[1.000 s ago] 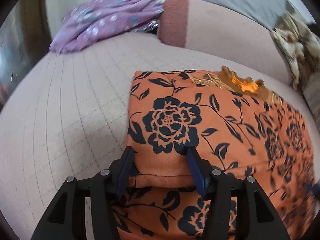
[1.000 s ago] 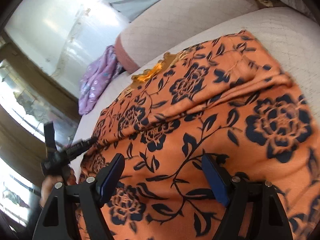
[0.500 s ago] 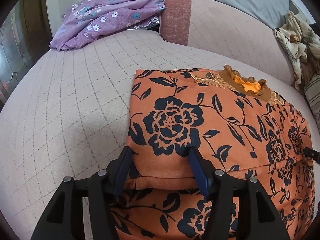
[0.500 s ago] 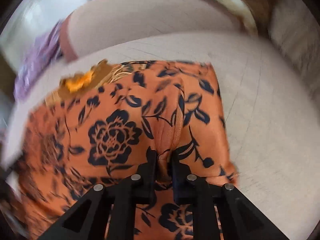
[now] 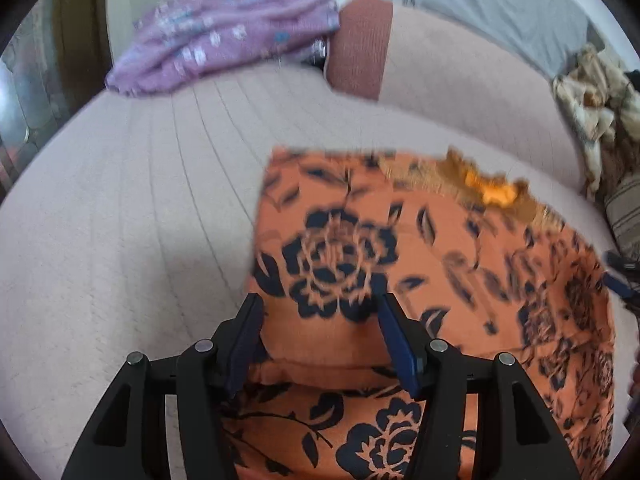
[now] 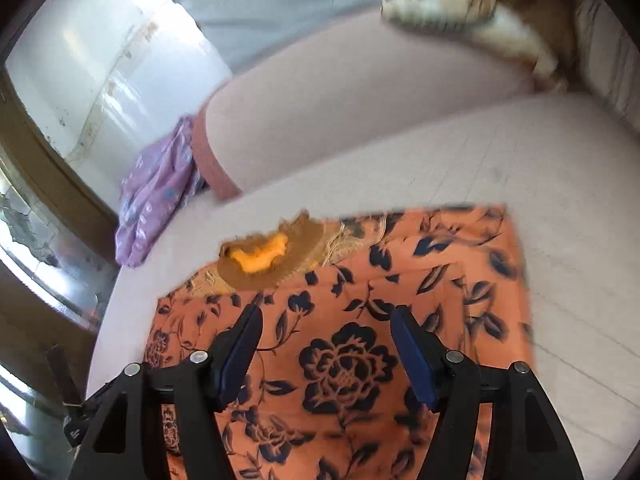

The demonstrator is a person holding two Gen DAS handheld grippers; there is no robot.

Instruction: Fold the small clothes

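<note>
An orange garment with dark navy flowers (image 5: 400, 264) lies folded on the pale pink couch seat (image 5: 120, 220), its brown and yellow neck trim (image 5: 492, 192) at the far edge. My left gripper (image 5: 318, 312) is open above the garment's near left folded edge, holding nothing. In the right wrist view the same garment (image 6: 360, 340) lies flat with the neck trim (image 6: 264, 256) at its far left. My right gripper (image 6: 326, 328) is open above the cloth, holding nothing. The right gripper's blue tip (image 5: 618, 284) shows at the garment's right edge.
A purple flowered cloth (image 5: 224, 52) lies at the couch's far left by a rust-coloured bolster end (image 5: 360, 48). A crumpled beige and brown cloth (image 5: 592, 96) is heaped at the far right. A grey pillow (image 5: 500, 4) rests behind the backrest.
My right gripper was shut on a pinch of the garment half a second ago; it has let go, opened and drawn back. My left gripper stays open over the same fold.
</note>
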